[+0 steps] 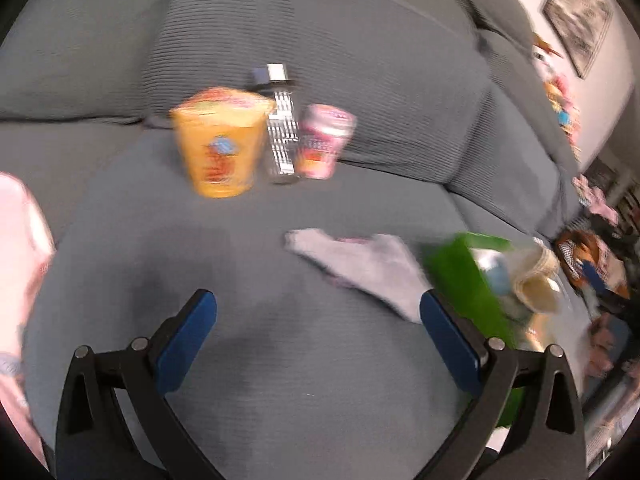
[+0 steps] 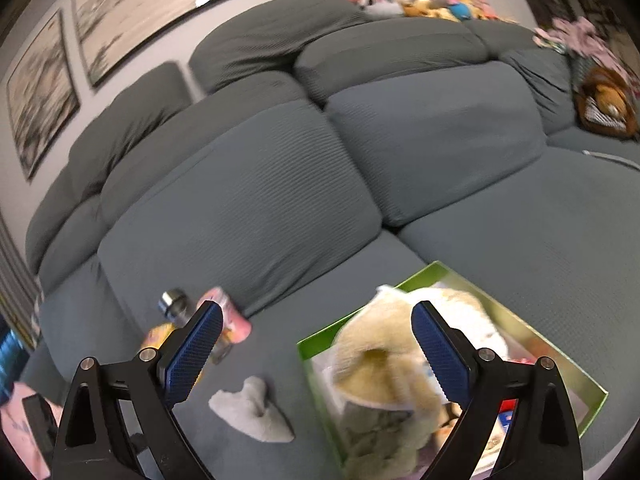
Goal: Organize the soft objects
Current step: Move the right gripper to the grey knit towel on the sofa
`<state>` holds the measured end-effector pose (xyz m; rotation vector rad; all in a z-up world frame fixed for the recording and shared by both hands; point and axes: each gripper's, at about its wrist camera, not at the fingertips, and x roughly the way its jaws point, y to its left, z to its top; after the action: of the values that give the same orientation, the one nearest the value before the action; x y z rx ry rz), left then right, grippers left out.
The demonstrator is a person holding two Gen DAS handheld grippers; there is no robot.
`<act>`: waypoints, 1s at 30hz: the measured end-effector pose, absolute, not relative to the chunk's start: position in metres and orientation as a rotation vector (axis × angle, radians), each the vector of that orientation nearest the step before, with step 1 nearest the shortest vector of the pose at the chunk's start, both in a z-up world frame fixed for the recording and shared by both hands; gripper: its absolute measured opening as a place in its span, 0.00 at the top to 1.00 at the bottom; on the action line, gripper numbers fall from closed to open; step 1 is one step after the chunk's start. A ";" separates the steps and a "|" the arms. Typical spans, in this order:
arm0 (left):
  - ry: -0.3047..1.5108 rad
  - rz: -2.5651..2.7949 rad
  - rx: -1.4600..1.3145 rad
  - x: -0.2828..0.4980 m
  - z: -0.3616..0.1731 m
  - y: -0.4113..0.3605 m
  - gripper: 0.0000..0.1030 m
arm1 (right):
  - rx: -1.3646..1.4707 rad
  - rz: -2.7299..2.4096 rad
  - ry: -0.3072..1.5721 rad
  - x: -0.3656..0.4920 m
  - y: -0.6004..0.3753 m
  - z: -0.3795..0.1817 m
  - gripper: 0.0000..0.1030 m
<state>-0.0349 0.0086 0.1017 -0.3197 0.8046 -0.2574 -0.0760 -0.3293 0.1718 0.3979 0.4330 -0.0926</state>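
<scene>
Right gripper (image 2: 317,344) wide above cream plush (image 2: 384,364).

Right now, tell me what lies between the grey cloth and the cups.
Only bare sofa seat separates the grey cloth from the orange cup and pink cup; the left wrist view shows it.

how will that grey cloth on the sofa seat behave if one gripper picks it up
The grey cloth lies crumpled and flat on the sofa seat, so it is probably floppy and will drape and hang from whichever point is pinched. It looks thin, so likely very light. Its folds suggest a grip may catch only one layer, so a grip on the bunched part seems safer.
</scene>
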 end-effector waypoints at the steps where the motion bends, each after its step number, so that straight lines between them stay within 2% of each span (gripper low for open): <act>1: 0.803 -0.237 -0.329 -0.034 0.098 0.015 0.02 | 0.382 -0.086 0.442 -0.074 -0.322 0.171 0.07; 9: 0.834 -0.123 -0.415 -0.027 0.073 0.062 0.02 | 0.264 0.017 0.565 -0.041 -0.248 0.153 0.07; 17: 0.851 -0.045 -0.357 -0.026 0.067 0.067 0.02 | 0.176 0.062 0.815 0.001 -0.188 0.095 0.07; 29: 0.871 -0.012 -0.290 -0.025 0.061 0.064 0.02 | 0.111 -0.072 0.939 0.045 -0.179 0.031 0.08; 30: 0.869 -0.008 -0.292 -0.025 0.061 0.065 0.02 | 0.104 -0.072 0.956 0.049 -0.178 0.025 0.13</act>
<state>-0.0252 0.0650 0.0610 -0.2918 0.8692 -0.0085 0.0486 -0.1782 0.0248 0.1045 0.9564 -0.0720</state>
